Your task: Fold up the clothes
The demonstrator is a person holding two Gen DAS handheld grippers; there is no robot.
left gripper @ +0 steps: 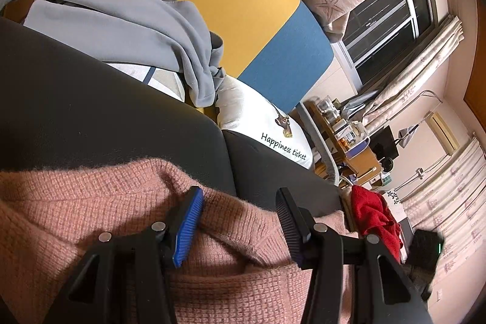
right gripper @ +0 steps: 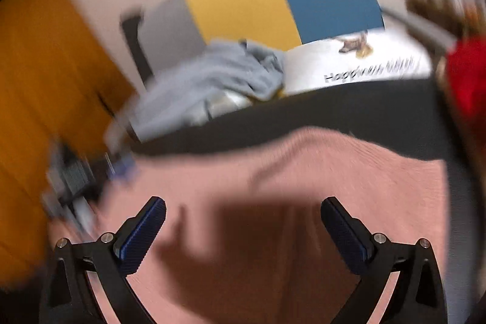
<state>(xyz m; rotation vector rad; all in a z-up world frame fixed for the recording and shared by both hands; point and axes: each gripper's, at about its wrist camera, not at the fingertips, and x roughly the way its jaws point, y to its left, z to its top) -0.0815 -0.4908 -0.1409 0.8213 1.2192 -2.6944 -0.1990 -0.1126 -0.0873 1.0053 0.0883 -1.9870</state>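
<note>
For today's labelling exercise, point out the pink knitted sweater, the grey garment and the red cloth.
pink knitted sweater [left gripper: 76, 202]: left wrist view, knit left of the tool.
grey garment [left gripper: 127, 20]: left wrist view, its broad flat part.
red cloth [left gripper: 373, 214]: left wrist view, middle of the bunch.

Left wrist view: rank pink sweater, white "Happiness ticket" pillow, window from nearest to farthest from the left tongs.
1. pink sweater: right under the left tongs, between the open fingers.
2. white pillow: beyond the dark fabric, centre.
3. window: far wall, upper right.
</note>
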